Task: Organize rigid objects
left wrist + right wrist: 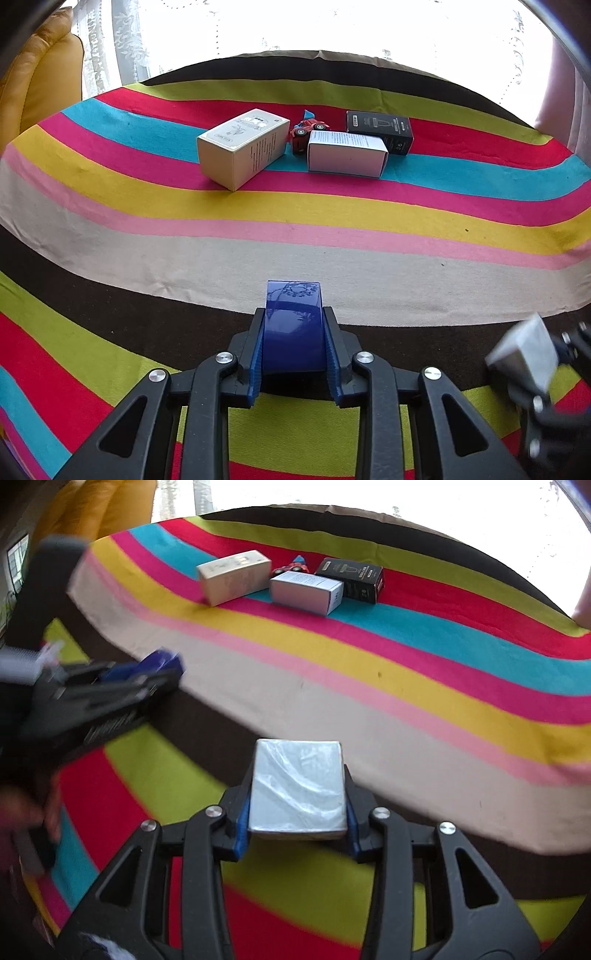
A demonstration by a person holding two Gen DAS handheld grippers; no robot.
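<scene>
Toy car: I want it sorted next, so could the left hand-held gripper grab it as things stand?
Probably not: the left hand-held gripper already clamps a blue box, and the toy car sits wedged behind the white box.

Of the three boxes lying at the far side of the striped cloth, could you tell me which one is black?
The black box, rightmost, behind the white box; the cream box lies left.

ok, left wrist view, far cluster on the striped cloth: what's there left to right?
Cream box → red toy car → white box → black box. The white box partly covers the car and the black box.
</scene>
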